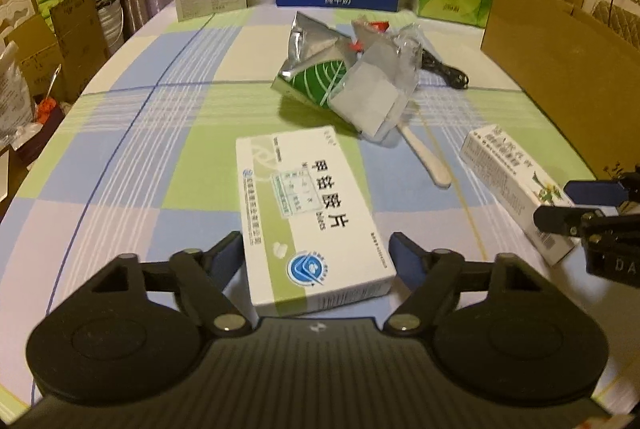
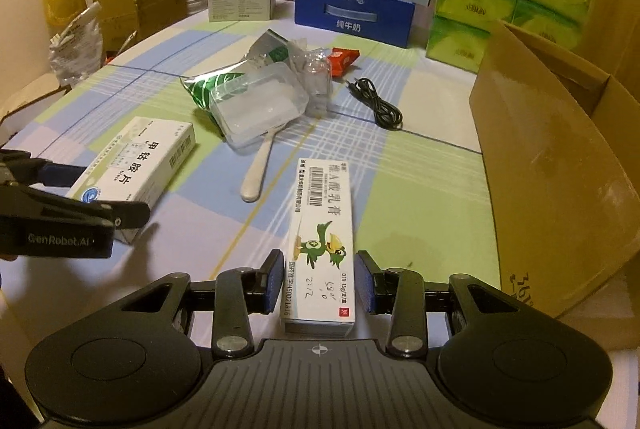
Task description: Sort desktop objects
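A white and green tablet box (image 1: 312,197) lies flat on the checked tablecloth (image 1: 160,149), and my left gripper (image 1: 318,249) is shut on its near end, one blue pad against each long side. From the right wrist view, the same tablet box (image 2: 136,165) sits between the left gripper's fingers (image 2: 128,215). My right gripper (image 2: 320,277) is shut on the near end of a long white ointment box (image 2: 324,205) with a green bird on it. That box still rests on the cloth. The left wrist view catches the ointment box (image 1: 508,181) at the right edge.
A heap in the table's middle holds a green foil pouch (image 1: 312,81), a clear plastic case (image 2: 260,105), a white spoon (image 2: 258,169), a red packet (image 2: 342,61) and a black cable (image 2: 380,101). An open cardboard box (image 2: 552,157) stands right. Cartons and tissue packs (image 2: 500,1) line the back.
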Demonstrator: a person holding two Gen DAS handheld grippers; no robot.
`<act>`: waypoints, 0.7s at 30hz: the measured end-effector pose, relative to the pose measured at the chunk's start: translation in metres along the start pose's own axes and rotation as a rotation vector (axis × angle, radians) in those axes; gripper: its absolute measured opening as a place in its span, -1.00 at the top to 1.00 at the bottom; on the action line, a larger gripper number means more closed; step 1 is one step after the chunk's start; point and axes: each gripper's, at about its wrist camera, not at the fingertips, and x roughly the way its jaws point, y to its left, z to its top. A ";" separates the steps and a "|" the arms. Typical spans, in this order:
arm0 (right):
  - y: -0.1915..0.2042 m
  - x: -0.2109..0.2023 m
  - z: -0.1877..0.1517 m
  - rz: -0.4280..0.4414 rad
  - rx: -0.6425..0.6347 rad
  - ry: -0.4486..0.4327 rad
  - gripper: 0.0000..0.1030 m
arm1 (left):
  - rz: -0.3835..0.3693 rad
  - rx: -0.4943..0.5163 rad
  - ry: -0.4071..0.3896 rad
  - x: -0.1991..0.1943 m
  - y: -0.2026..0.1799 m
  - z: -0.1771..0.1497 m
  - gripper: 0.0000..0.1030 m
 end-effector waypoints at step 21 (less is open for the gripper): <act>-0.012 0.001 0.001 0.024 0.090 0.024 0.07 | -0.086 0.091 0.003 -0.022 -0.018 -0.006 -0.52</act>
